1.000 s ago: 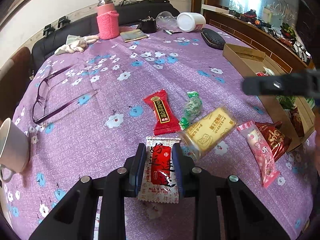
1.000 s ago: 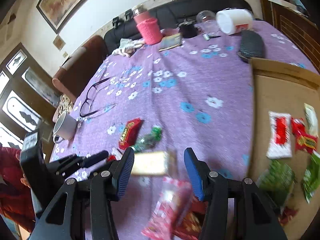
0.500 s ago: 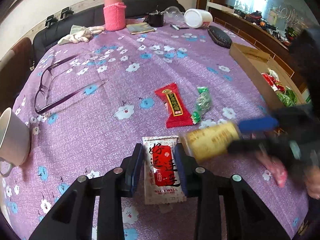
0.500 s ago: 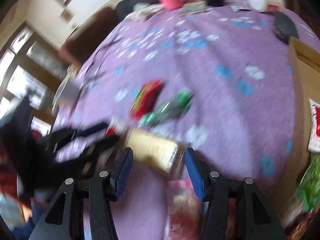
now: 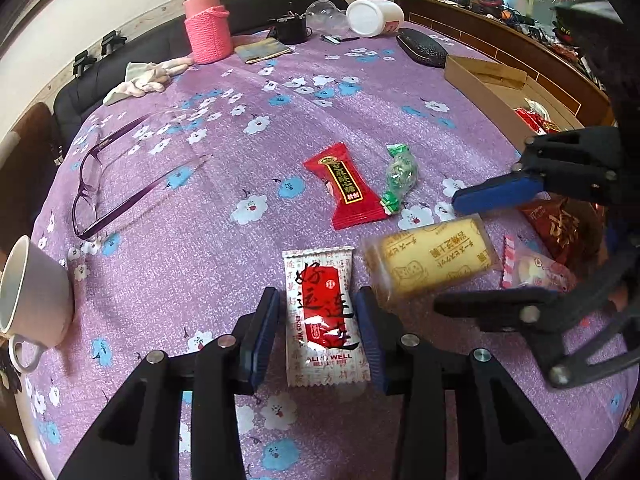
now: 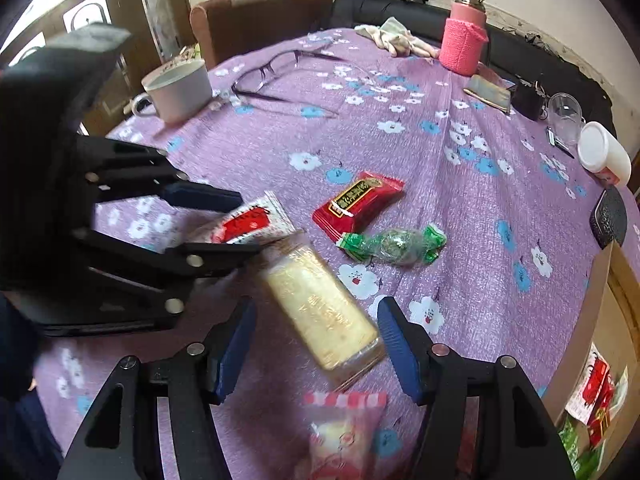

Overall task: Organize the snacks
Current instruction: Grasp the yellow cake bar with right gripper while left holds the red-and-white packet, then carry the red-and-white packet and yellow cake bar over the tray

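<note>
A white-and-red snack packet (image 5: 322, 316) lies flat on the purple flowered cloth between the pads of my left gripper (image 5: 318, 332). Its jaws are opening and a thin gap shows on each side of the packet. Beside it, a yellow cake packet (image 6: 320, 308) lies tilted between the fingers of my right gripper (image 6: 316, 344). Those jaws are opening too and stand clear of the packet. The left wrist view shows the same cake packet (image 5: 432, 264). A red candy packet (image 5: 344, 188), a green wrapped candy (image 5: 398, 176), a pink packet (image 5: 532, 268) and a dark red packet (image 5: 560, 224) lie close by.
An open cardboard box (image 5: 480, 76) holding several snacks (image 6: 596, 384) stands at the table's right edge. A white cup (image 5: 32, 288) and purple glasses (image 5: 104, 184) are at the left. A pink bottle (image 5: 208, 28), a white jar (image 5: 372, 18) and a black case (image 5: 422, 46) stand far back.
My left gripper's jaws have widened off the white-and-red packet. The right gripper has swung in from the right, rolled, come down around the yellow cake packet, and widened.
</note>
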Demonstrator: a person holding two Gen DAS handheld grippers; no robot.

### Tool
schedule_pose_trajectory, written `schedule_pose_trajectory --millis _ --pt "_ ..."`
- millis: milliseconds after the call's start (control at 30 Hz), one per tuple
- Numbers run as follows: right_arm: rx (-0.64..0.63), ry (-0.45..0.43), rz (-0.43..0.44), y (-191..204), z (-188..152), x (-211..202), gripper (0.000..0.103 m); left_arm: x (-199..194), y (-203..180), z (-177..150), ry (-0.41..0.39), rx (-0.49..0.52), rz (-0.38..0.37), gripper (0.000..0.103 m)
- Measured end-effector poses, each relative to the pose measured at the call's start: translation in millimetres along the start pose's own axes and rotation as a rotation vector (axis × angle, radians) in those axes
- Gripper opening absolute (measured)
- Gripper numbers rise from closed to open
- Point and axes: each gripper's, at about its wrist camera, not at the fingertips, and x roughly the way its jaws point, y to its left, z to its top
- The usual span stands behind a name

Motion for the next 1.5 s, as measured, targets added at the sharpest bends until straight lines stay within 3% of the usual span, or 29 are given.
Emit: schedule_pose_trajectory --millis 67,133,200,333,500,600,833,1067,1267,1500 --pt "0.001 0.002 -0.026 0.4 -3.3 2.1 0.065 0.1 0.4 0.0 -0.001 -0.003 0.0 0.04" --pt "0.005 -0.022 -0.03 2.0 -5.9 -2.0 0.046 0.5 1.0 0.3 -0.002 -0.014 -0.001 0.039" --pt "0.015 -0.024 -0.051 4.2 -8.1 -5.4 0.037 1.1 1.3 1.2 -0.006 -0.028 0.003 0.032" --pt "0.074 -0.053 -0.107 6.0 -13.3 -10.6 0.037 2.5 -0.1 3.0 -0.018 -0.054 0.022 0.031" --pt "0.224 -0.151 -0.054 -17.2 -15.2 -30.9 0.037 3.9 0.5 5.8 -0.031 -0.099 0.01 0.031" --pt "0.332 -0.218 0.022 -37.7 -18.0 -43.2 0.037 2.6 5.1 7.5 -0.042 -0.143 -0.027 0.031" --pt "0.46 -0.281 0.077 -59.6 -22.4 -53.9 0.037 -7.3 12.5 11.0 -0.097 -0.208 -0.112 0.031" --pt "0.553 -0.331 0.094 -76.6 -29.2 -64.8 0.037 -11.8 15.7 11.0 -0.126 -0.233 -0.124 0.031" --pt "0.612 -0.351 0.086 -91.5 -35.3 -68.8 0.037 -15.0 14.2 11.7 -0.15 -0.229 -0.081 0.031" --pt "0.657 -0.379 0.085 -104.1 -41.9 -76.3 0.037 -21.5 3.8 13.8 -0.215 -0.2 0.082 0.031"
